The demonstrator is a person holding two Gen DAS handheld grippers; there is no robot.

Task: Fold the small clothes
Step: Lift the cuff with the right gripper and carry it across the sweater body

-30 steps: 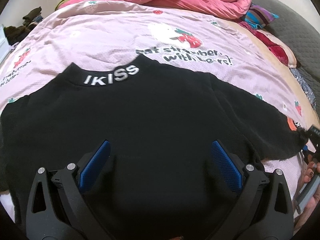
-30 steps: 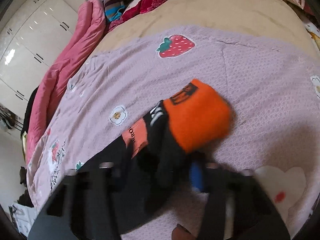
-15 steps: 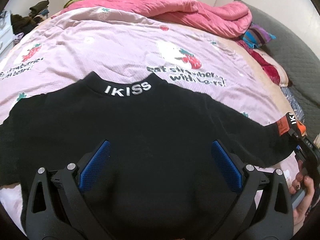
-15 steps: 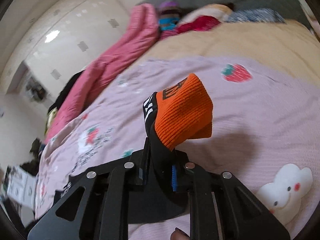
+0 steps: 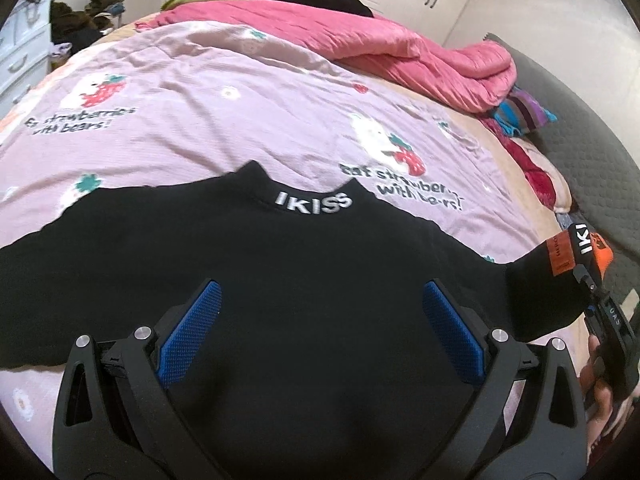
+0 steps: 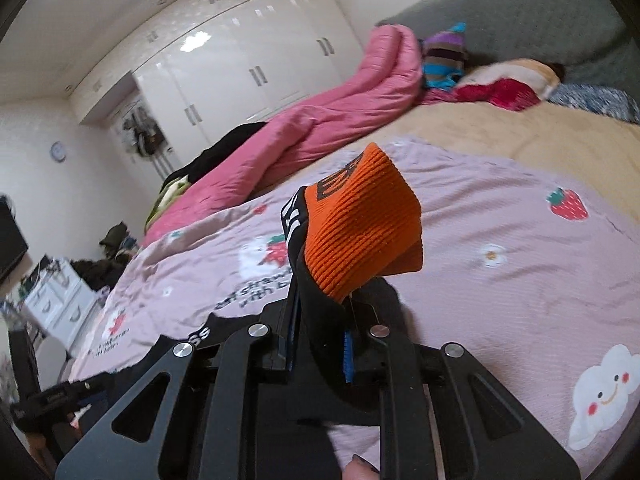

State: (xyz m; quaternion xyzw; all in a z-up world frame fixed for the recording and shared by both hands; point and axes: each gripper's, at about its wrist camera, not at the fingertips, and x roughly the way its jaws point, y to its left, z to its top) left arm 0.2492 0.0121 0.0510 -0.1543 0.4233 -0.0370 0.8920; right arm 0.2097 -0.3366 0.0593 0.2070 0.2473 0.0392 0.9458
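Observation:
A black sweater (image 5: 312,280) with white "IKISS" on its collar lies spread flat on the pink bedspread (image 5: 224,120). My left gripper (image 5: 320,332) is open, its blue pads just above the sweater's body. My right gripper (image 6: 320,340) is shut on the sweater's right sleeve, near the orange cuff (image 6: 360,236), and holds it lifted off the bed. In the left wrist view that sleeve end (image 5: 568,252) and the right gripper show at the far right.
A pink duvet (image 5: 400,48) is heaped along the far side of the bed. Pillows and folded cloth (image 6: 496,80) lie at the headboard. White wardrobes (image 6: 240,60) and a drawer unit (image 6: 56,300) stand beyond the bed.
The right gripper closed on the sleeve near the orange cuff and lifted it off the bed. The left gripper stayed open and its view tilted upward.

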